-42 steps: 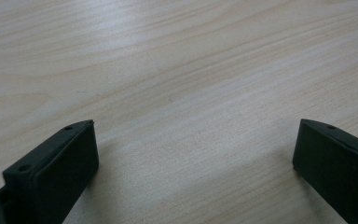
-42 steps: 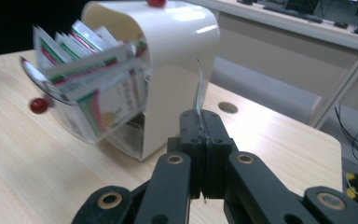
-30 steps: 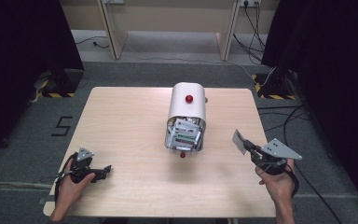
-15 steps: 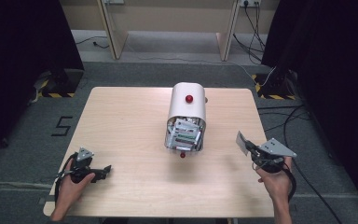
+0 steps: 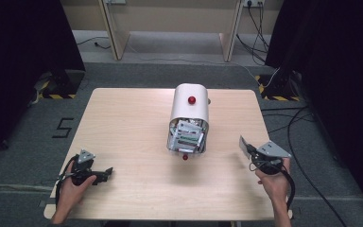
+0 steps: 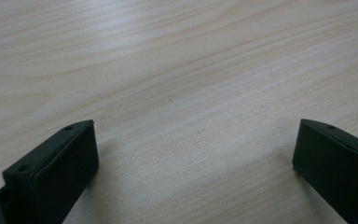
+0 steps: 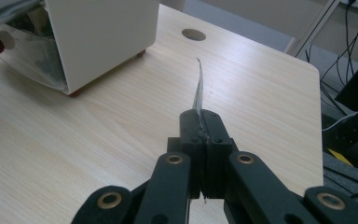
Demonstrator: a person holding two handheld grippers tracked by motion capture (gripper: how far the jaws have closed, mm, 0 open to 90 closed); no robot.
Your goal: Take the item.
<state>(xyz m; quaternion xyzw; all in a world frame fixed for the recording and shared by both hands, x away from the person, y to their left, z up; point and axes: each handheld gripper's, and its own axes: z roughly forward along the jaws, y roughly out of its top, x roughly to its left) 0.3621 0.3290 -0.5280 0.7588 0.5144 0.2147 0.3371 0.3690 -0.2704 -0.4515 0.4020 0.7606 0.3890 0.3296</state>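
A white round-topped box (image 5: 189,111) with a red knob (image 5: 191,100) lies mid-table, its open front toward me and several flat items (image 5: 187,136) inside; it also shows in the right gripper view (image 7: 102,37). A clear flap with a second red knob (image 5: 185,156) lies in front of the opening. My right gripper (image 5: 246,149) hovers right of the box, shut on a thin grey card (image 5: 242,144). The card (image 7: 198,88) stands edge-on from the closed jaws (image 7: 200,116). My left gripper (image 5: 105,173) rests open at the near left, with only bare wood between its jaws (image 6: 193,149).
The wooden table (image 5: 123,123) has a round cable hole (image 7: 193,34) near its far right corner. Cables (image 5: 302,127) trail over the grey floor to the right. Table legs (image 5: 113,28) of another desk stand behind.
My right gripper has sunk a little toward the table with the card still held. The left gripper has stayed where it was.
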